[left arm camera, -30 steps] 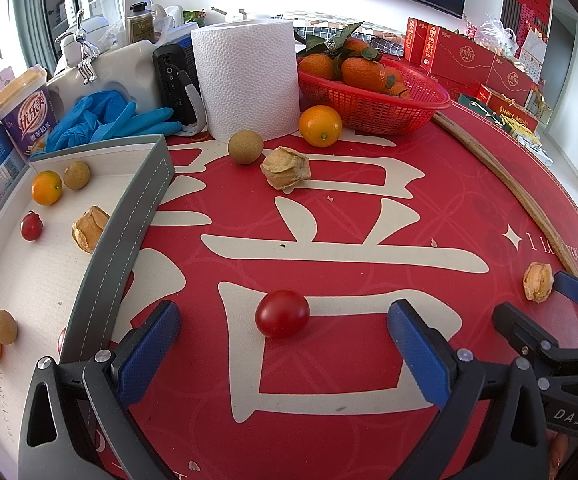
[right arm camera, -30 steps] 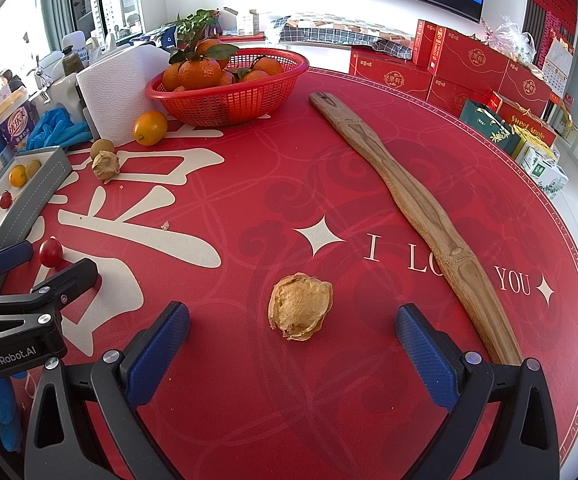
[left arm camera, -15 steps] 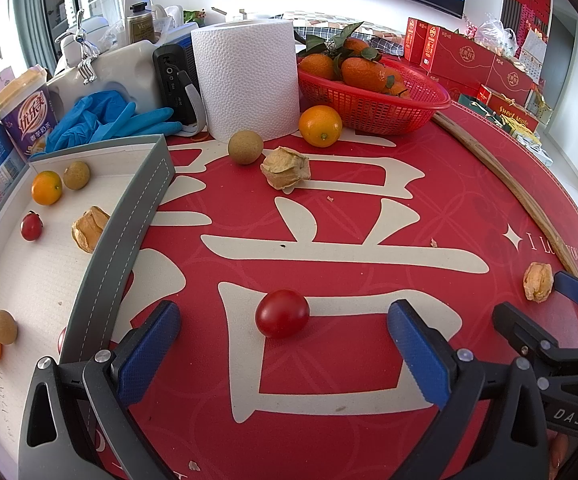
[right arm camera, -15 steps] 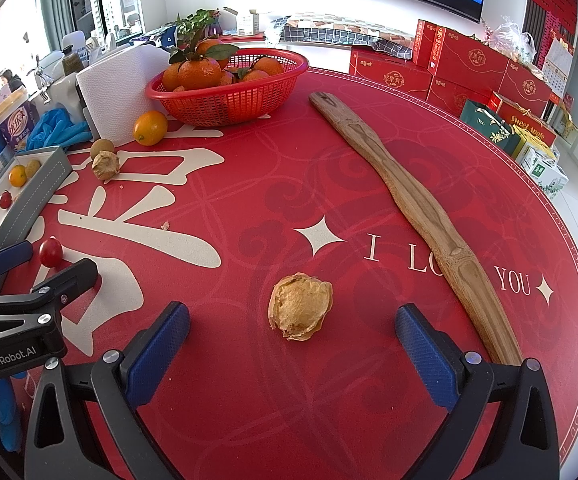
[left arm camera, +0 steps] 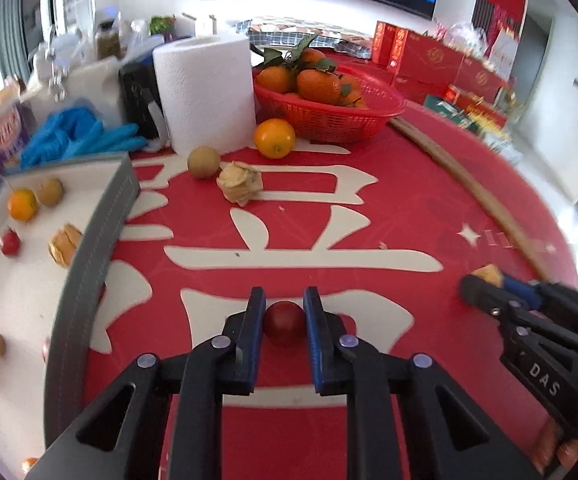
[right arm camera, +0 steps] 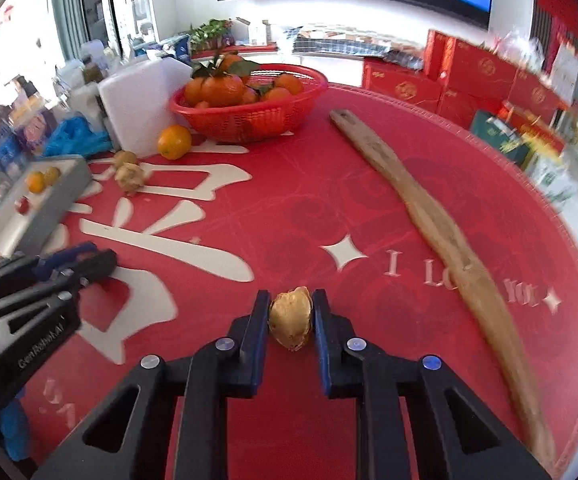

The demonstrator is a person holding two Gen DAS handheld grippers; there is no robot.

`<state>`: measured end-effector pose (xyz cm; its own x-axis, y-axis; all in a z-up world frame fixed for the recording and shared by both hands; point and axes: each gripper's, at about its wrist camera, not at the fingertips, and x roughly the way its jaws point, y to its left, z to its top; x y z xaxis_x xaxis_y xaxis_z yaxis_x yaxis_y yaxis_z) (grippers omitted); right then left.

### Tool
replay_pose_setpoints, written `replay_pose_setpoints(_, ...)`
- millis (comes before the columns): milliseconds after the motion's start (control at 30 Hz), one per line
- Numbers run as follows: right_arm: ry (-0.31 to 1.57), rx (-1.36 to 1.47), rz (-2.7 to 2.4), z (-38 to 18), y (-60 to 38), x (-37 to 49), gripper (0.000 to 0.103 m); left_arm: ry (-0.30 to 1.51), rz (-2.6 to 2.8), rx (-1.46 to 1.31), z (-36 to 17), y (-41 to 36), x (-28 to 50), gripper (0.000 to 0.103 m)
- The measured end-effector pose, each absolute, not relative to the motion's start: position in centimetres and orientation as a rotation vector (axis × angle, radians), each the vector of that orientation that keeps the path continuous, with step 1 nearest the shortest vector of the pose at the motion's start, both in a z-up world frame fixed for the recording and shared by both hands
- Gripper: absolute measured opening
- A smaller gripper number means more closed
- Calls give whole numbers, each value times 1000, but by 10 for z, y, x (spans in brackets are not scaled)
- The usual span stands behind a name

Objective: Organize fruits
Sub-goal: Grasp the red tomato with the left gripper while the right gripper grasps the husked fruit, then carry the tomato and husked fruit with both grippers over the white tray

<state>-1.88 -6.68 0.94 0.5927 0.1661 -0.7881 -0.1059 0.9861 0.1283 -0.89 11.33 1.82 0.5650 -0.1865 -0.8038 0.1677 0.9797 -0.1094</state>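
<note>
With the left gripper (left arm camera: 284, 312) just closed on the cherry tomato (left arm camera: 284, 322) between its pads: lift gently, carry to the grey-rimmed tray (left arm camera: 89, 248) at left. Right gripper (right arm camera: 291, 316), likewise just clamped on the papery husk fruit (right arm camera: 291, 318): squeeze lightly, raise straight.

Paper towel roll (left arm camera: 205, 92) beside blue gloves (left arm camera: 77, 136) — wooden stick (right arm camera: 421, 216) on red cloth.

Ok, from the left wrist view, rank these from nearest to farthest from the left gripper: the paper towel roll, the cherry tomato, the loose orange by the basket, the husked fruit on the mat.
1. Cherry tomato, between the left gripper fingers.
2. Husked fruit, mid-mat, ahead and slightly left.
3. Loose orange, farther back, in front of the red basket.
4. Paper towel roll, behind, to the left.
</note>
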Motion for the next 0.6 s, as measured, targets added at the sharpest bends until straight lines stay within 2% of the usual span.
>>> replay_pose_setpoints(200,932,146,193,12,-78,-29,22,916,-243,-62,33,130,-28,21)
replay_pose_setpoints(600,923,117,232,26,-57,-32,22,807,-206,-51,71,157,-56,21)
